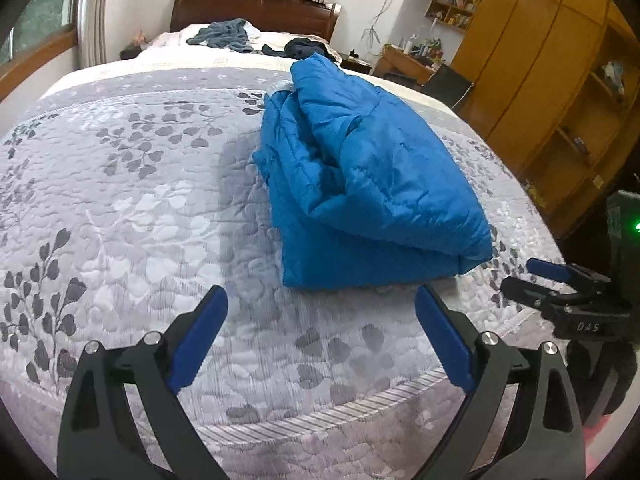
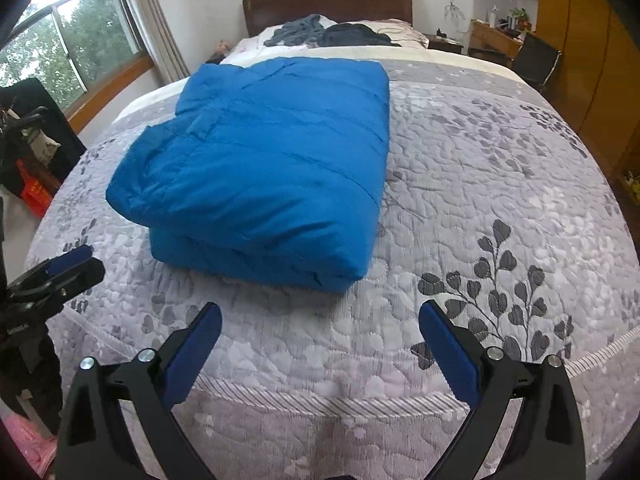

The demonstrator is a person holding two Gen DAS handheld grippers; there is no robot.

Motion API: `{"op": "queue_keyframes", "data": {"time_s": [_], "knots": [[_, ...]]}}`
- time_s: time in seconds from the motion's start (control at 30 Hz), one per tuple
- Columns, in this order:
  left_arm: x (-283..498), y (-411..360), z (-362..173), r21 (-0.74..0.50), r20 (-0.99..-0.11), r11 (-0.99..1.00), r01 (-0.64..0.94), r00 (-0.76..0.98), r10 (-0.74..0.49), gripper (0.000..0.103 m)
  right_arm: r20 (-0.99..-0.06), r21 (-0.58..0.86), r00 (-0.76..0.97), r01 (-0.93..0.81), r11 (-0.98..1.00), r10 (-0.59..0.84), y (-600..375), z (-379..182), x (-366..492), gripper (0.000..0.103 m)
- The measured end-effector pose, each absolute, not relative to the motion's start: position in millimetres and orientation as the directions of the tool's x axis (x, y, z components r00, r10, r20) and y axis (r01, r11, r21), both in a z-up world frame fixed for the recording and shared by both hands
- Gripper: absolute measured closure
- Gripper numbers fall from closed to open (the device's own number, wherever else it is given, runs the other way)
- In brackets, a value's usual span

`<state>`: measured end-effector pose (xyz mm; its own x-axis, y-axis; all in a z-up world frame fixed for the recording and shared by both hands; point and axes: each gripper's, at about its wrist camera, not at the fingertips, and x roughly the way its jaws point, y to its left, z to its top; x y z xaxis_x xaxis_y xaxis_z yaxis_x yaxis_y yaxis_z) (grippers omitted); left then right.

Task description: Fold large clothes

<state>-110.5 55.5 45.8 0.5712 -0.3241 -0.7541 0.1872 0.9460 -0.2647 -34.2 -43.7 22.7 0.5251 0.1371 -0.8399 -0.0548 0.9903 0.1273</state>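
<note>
A: Blue-padded jaws on both tools stand wide apart, nothing between them. Left gripper hangs over the near edge of the bed; right gripper likewise, just short of the garment.

B: Location of the task item?

A: Blue puffer jacket lies on the quilted bedspread, in a compact rectangular bundle, at least two layers stacked. Neither gripper touches it.

B: Progress estimate?

A: Judged nearly done, possibly complete. Right wrist view shows a tidy top face. Left wrist view shows the side of the bundle looser: bunched layers and a puffed upper flap not lying flat. A press or a tuck there may remain.

B: Surroundings, obstructions?

A: Near the headboard, a grey-blue garment and a dark one, unfolded, well apart from the jacket; perhaps next in line. Wooden wardrobes to one side, window to the other. Bedspread around the bundle is bare, so nothing blocks access.
</note>
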Motion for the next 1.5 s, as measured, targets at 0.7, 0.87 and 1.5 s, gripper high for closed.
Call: {"op": "queue_keyframes", "data": {"time_s": [0.7, 0.87, 1.5], "knots": [[-138, 42, 51, -0.134, -0.753, 0.982, 0.133, 0.630, -0.188, 0.006, -0.828, 0.035, 0.560, 0.014, 0.999, 0.021, -44, 24, -49, 0.004], [-138, 40, 51, -0.122, -0.755, 0.985, 0.124, 0.632, -0.173, 0.005, -0.824, 0.026, 0.566, 0.018, 0.999, 0.011, -44, 25, -49, 0.004], [-134, 33, 42, -0.109, -0.780, 0.987, 0.118, 0.605, -0.159, 0.005, -0.826, 0.025, 0.563, 0.021, 0.999, 0.009, -46, 23, -47, 0.004]]}}
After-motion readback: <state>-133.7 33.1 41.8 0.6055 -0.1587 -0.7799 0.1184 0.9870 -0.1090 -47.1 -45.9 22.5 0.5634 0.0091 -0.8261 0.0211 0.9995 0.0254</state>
